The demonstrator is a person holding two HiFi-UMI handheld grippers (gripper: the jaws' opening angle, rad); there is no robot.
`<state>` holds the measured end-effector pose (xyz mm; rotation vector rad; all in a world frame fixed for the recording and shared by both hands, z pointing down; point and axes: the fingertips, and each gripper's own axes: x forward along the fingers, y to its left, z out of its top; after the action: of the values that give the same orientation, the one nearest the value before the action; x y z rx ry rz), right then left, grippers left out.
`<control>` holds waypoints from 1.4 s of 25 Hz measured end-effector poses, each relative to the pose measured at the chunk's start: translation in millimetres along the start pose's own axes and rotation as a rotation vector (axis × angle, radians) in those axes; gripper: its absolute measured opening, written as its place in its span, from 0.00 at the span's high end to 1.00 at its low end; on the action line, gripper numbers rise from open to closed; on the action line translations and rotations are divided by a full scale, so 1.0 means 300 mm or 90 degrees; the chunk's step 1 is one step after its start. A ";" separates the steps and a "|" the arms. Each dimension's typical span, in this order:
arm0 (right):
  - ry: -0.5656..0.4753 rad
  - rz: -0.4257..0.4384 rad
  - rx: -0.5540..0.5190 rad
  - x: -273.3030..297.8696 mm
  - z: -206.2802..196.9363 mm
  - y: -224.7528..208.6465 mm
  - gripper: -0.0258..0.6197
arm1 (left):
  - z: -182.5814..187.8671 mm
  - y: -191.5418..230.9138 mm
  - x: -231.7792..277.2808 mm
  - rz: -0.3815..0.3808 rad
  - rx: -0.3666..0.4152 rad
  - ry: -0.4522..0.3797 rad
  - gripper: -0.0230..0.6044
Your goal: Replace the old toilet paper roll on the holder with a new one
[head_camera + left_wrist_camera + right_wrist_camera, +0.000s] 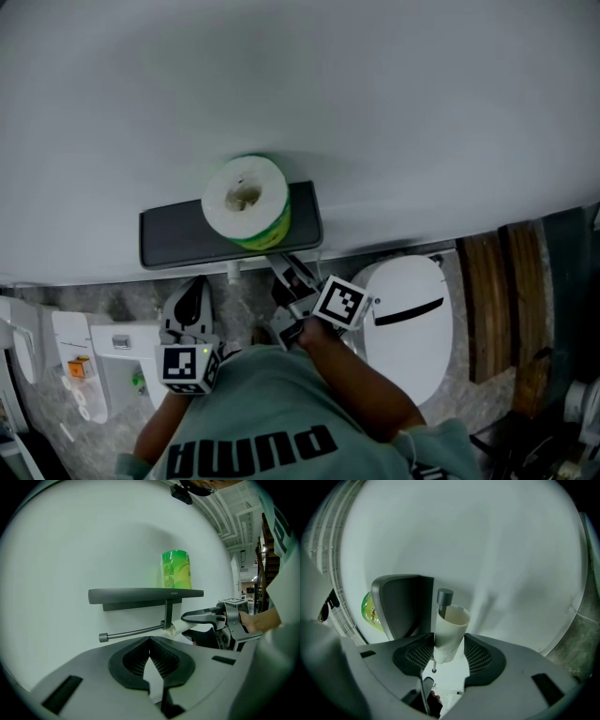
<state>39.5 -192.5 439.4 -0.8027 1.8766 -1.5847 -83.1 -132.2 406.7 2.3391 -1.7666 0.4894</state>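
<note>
When read from nearest outward, showed first the left gripper point(150, 640), low at the left, its pads pressed together on nothing. Just beyond and to the right, found the right gripper point(449, 640) pointing level, half closed on the old cardboard tube point(452, 620), both pads against its sides. Placed that tube at the bracket end of the holder rod point(136, 632), with the rod seemingly running through it. Judged the tube light, thin-walled and easily crushed: best taken around the middle with a gentle squeeze, then slid along the rod toward its knob point(444, 595). Farther back, found the new roll point(246, 200) upright on the dark shelf point(140, 594) against the wall point(394, 94), wrapped in green; judged it soft, bulky and a little slippery, best gripped across its width or by the core hole. Gave the pads' contact only in the right gripper view; gave the rod's bare length and free left end only in the left gripper view; gave the roll's open core only in the head view.
</note>
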 end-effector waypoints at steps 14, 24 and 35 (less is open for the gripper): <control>-0.034 -0.013 -0.024 -0.058 0.054 0.011 0.67 | 0.022 -0.049 0.001 -0.016 0.008 -0.020 0.96; -0.068 0.002 -0.038 -0.117 0.145 0.029 0.68 | 0.037 -0.132 0.020 -0.044 0.005 -0.045 0.96; -0.105 -0.013 -0.059 -0.200 0.265 0.024 0.68 | 0.049 -0.236 0.092 -0.086 0.008 -0.061 0.96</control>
<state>137.5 -199.5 421.9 -0.9646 1.8396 -1.4060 -6.3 -141.7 407.1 2.5083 -1.6331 0.3756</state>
